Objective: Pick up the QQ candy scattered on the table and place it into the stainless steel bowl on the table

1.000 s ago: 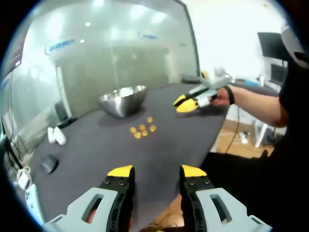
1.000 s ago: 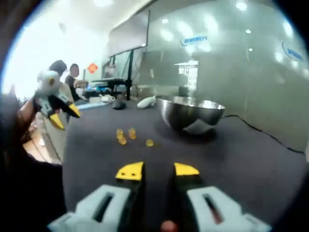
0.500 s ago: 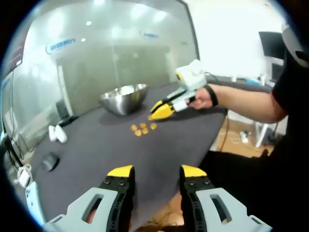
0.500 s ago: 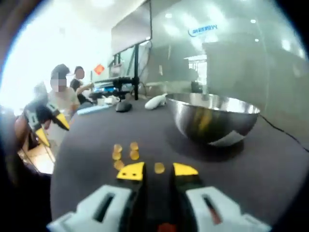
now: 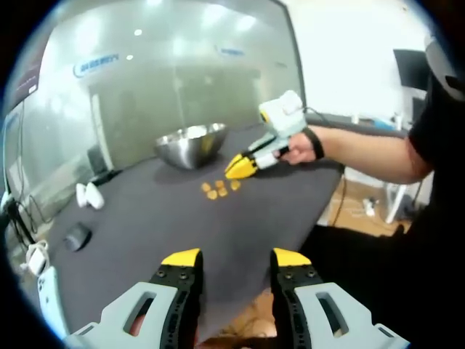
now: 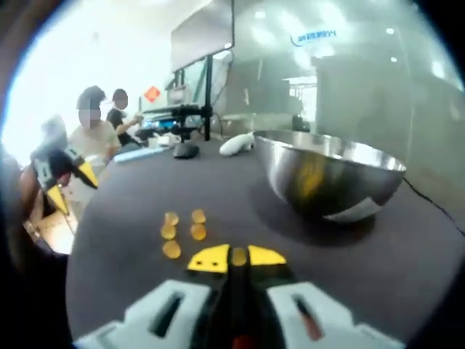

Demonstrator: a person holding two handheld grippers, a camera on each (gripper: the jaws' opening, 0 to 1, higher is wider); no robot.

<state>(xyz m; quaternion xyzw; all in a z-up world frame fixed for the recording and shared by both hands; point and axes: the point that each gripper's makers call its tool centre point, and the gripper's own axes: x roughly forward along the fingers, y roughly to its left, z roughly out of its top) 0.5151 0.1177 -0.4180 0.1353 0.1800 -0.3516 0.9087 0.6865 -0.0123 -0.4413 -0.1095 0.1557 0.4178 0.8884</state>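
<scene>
My right hand-held gripper (image 6: 237, 259) sits low on the dark counter (image 6: 407, 254), just in front of the stainless steel bowl (image 6: 330, 174). Its yellow tips are nearly closed on one QQ candy (image 6: 238, 255), pinched between them. Four more candies (image 6: 182, 231) lie on the counter just left of that candy, still well short of the bowl. From my left gripper view the right hand-held gripper (image 5: 240, 168) shows tip-down at the candy cluster (image 5: 218, 189), bowl (image 5: 190, 144) just beyond it. My left hand-held gripper (image 5: 235, 258) hangs wide open, holding nothing, well back from the bowl near the counter's near edge. White mouse-like items (image 5: 89, 195) and a dark mouse (image 5: 76, 235) lie left of the bowl. People sit (image 6: 91, 131) beyond the counter's far end.
</scene>
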